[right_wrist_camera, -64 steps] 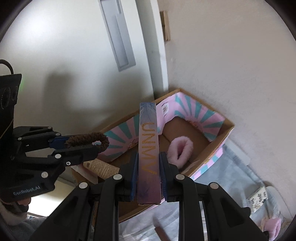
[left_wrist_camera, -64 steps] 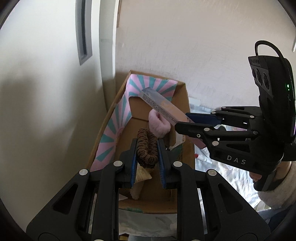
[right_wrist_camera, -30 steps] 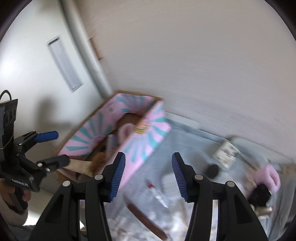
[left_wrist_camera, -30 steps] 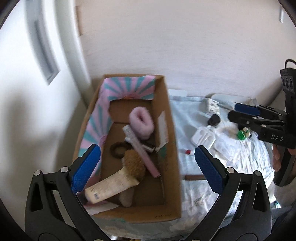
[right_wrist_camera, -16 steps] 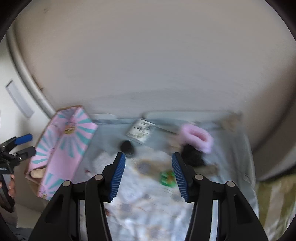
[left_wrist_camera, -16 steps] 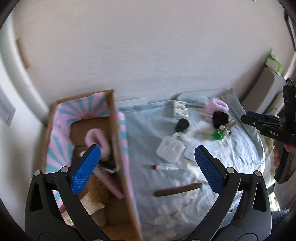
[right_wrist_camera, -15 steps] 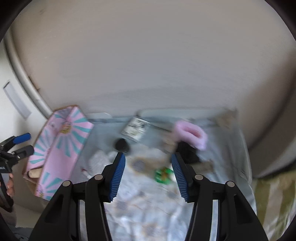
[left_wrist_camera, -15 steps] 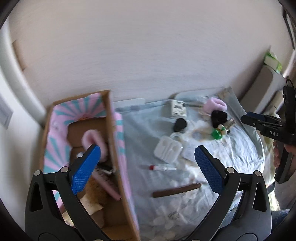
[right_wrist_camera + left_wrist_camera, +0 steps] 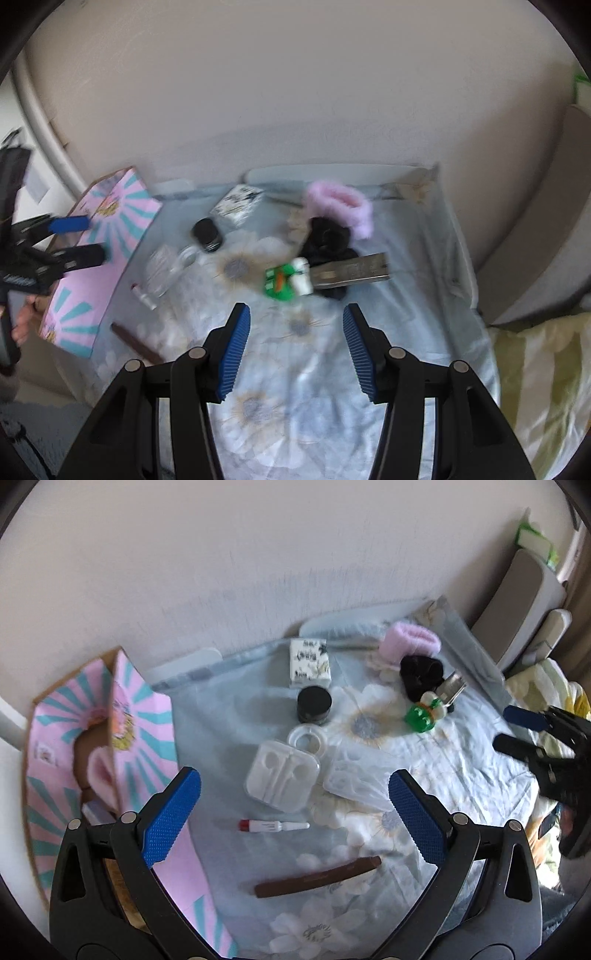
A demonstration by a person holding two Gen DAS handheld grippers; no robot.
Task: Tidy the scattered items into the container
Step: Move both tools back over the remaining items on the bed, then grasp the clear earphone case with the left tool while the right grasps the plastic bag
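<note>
My left gripper [image 9: 293, 814] is wide open and empty above the floral sheet, over a white earphone case [image 9: 282, 779] and a small red-capped tube [image 9: 273, 825]. A brown stick [image 9: 317, 877] lies nearer me. The pink and teal cardboard box [image 9: 144, 723] stands at the left with a pink scrunchie [image 9: 98, 771] inside. My right gripper [image 9: 295, 347] is open and empty, just short of a green toy [image 9: 282, 282], a silver clip [image 9: 351, 275], a black scrunchie [image 9: 325, 236] and a pink fluffy band [image 9: 338, 206].
A black jar [image 9: 314, 703], a clear round lid [image 9: 308, 740], a clear flat case [image 9: 356, 784] and a white patterned box [image 9: 309, 662] lie mid-sheet. The wall runs behind. A grey chair [image 9: 517, 602] and yellow-green bedding [image 9: 543, 387] are at the right.
Both grippers let go of their items into the box, then swung right from the box to over the sheet. The scattered items now lie before them.
</note>
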